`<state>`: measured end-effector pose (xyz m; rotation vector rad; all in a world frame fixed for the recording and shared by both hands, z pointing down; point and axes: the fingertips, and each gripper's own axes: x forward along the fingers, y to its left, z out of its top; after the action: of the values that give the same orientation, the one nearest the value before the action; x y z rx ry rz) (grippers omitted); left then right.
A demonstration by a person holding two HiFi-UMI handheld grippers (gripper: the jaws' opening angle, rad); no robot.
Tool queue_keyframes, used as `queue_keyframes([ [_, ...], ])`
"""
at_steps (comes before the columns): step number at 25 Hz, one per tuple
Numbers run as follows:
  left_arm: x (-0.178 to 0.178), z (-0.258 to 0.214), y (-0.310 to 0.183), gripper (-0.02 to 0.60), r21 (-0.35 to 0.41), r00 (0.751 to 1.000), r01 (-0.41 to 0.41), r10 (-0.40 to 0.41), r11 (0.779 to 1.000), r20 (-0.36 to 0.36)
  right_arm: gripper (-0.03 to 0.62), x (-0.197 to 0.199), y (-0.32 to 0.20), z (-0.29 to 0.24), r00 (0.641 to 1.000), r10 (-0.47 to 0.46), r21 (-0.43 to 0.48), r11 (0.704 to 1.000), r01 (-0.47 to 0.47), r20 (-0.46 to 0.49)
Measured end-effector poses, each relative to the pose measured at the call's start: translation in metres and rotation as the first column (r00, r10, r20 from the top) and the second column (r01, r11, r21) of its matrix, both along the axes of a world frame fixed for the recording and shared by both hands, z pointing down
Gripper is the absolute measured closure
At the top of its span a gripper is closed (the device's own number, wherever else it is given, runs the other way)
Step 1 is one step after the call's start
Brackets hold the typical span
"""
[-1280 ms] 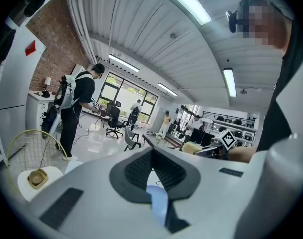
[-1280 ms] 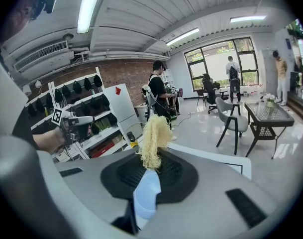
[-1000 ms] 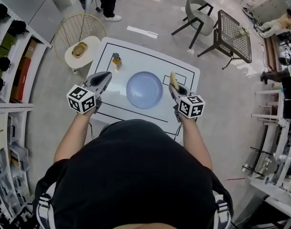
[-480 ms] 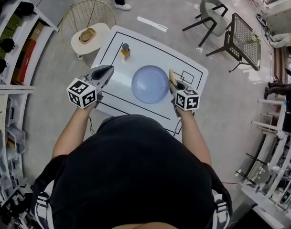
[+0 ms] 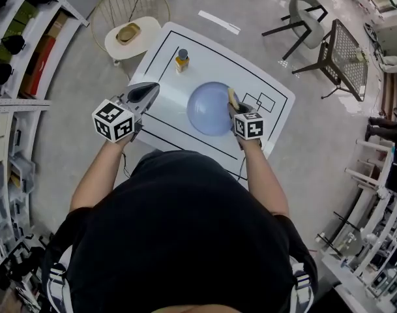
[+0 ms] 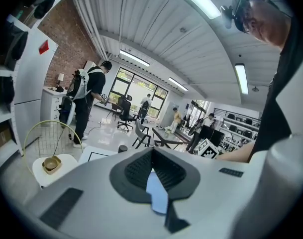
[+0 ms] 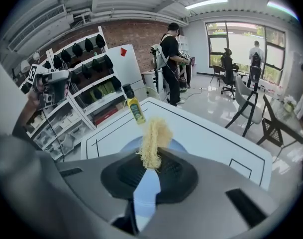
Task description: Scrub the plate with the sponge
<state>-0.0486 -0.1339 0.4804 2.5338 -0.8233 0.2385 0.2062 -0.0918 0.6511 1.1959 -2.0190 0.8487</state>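
while the right hand-held gripper (image 5: 233, 107) pinches the sponge (image 5: 232, 97) over the plate (image 5: 208, 109), scrubbing seems unstarted; left hand-held gripper (image 5: 151, 89) closed, empty.

the person wears a black short-sleeved shirt (image 5: 185, 240) with white-striped sleeve hems (image 5: 60, 280).

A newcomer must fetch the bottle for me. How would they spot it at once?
Find the white table marked with black lines. Near its far left corner, beyond the blue plate, stands the bottle: small, yellow with a dark cap, the only upright thing on the tabletop.
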Motion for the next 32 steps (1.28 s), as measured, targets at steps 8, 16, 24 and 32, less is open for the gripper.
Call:
queue_keyframes([
  [8, -0.004, 0.005, 0.001, 0.572, -0.008, 1.000, -0.014, 0.014, 1.000, 0.021, 0.551, -0.036, 0.006, 0.049, 0.994, -0.109, -0.067, 0.992, 0.107, -0.028],
  [16, -0.007, 0.008, 0.000, 0.572, -0.019, 0.999, -0.030, 0.031, 0.999, 0.037, 0.551, -0.061, 0.010, 0.082, 0.983, -0.177, -0.134, 0.976, 0.171, -0.038],
  [24, -0.011, 0.012, -0.007, 0.572, -0.024, 0.998, -0.040, 0.041, 0.999, 0.041, 0.551, -0.085, 0.029, 0.107, 0.964, -0.256, -0.204, 0.949, 0.238, -0.067],
  [32, -0.019, 0.019, -0.012, 0.572, -0.039, 0.997, -0.052, 0.054, 0.998, 0.046, 0.551, -0.110, 0.046, 0.124, 0.939, -0.333, -0.271, 0.915, 0.300, -0.085],
])
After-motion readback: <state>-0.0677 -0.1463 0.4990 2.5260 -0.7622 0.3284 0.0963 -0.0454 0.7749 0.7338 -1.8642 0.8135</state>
